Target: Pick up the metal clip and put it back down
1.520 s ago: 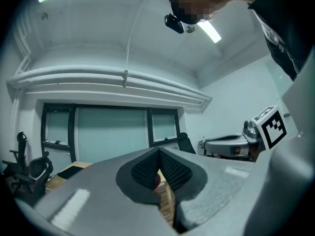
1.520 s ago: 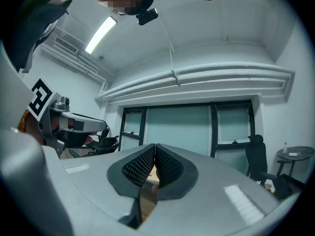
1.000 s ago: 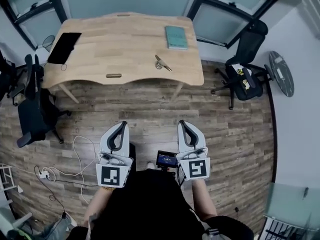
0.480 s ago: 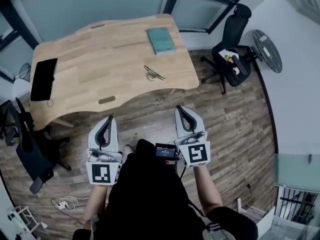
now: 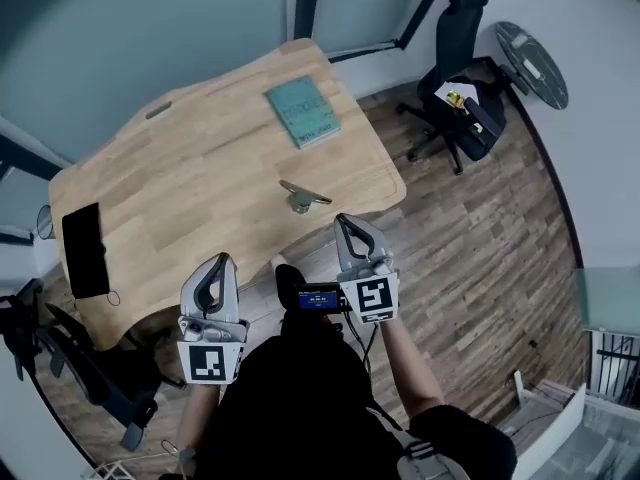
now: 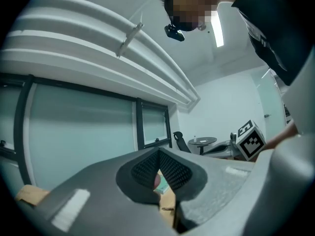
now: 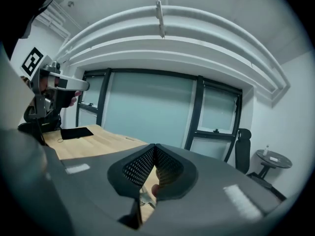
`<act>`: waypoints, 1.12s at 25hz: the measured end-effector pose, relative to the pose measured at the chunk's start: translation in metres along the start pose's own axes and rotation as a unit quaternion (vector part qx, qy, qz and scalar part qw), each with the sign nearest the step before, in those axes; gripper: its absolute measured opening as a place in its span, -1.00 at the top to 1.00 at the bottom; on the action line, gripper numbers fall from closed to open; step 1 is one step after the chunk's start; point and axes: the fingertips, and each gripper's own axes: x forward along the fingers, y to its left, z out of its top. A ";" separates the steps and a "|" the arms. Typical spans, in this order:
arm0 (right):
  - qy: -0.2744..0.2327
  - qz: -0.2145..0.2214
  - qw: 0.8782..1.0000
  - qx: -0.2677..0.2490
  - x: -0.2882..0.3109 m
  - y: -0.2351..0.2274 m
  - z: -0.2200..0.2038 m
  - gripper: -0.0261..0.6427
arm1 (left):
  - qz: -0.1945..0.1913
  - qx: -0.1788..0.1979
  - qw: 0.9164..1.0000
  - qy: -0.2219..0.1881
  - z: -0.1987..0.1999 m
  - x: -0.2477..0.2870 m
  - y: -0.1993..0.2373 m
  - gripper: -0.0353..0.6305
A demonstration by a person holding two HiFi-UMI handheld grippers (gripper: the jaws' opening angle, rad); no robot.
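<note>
Wooden desk [image 5: 200,168] bears the metal clip [image 5: 302,197], plain overhead, perhaps glimpsed past left gripper [image 5: 223,259] and right gripper [image 5: 345,219], jaws closed, empty.

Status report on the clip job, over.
Shut and empty: left gripper, right gripper. Untouched clip on table, just ahead of right gripper. Nothing between them.

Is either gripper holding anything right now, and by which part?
Nothing is held. The left gripper and right gripper are both shut on nothing; the metal clip lies untouched on the table.
</note>
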 end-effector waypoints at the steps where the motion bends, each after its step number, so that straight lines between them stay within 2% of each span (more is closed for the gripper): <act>1: 0.006 -0.006 1.000 0.010 0.016 -0.008 -0.006 0.85 | -0.008 0.003 1.000 0.000 0.002 0.017 0.006 0.89; 4: 0.024 -0.017 0.999 0.035 0.059 -0.030 -0.024 0.85 | -0.020 0.016 1.000 -0.015 0.010 0.057 0.025 0.89; 6: 0.041 -0.018 0.998 0.034 0.082 -0.035 -0.039 0.85 | -0.023 0.010 1.000 -0.013 0.007 0.077 0.036 0.89; 9: 0.075 -0.019 0.997 0.030 0.103 -0.030 -0.066 0.85 | -0.039 -0.003 0.999 -0.005 0.001 0.097 0.046 0.89; 13: 0.124 -0.034 0.990 0.058 0.120 -0.019 -0.109 0.82 | -0.060 -0.013 0.998 0.004 -0.008 0.113 0.063 0.89; 17: 0.164 -0.070 0.978 0.109 0.131 -0.010 -0.150 0.78 | -0.087 -0.017 0.996 0.019 -0.018 0.117 0.080 0.89; 23: 0.208 -0.134 0.953 0.177 0.143 0.004 -0.202 0.66 | -0.122 -0.034 0.991 0.050 -0.038 0.111 0.102 0.89; 25: 0.218 -0.142 0.947 0.191 0.154 0.017 -0.216 0.63 | -0.120 -0.034 0.991 0.058 -0.044 0.108 0.115 0.89; 28: 0.238 -0.143 0.939 0.204 0.160 0.032 -0.233 0.49 | -0.119 -0.014 0.992 0.047 -0.039 0.109 0.124 0.89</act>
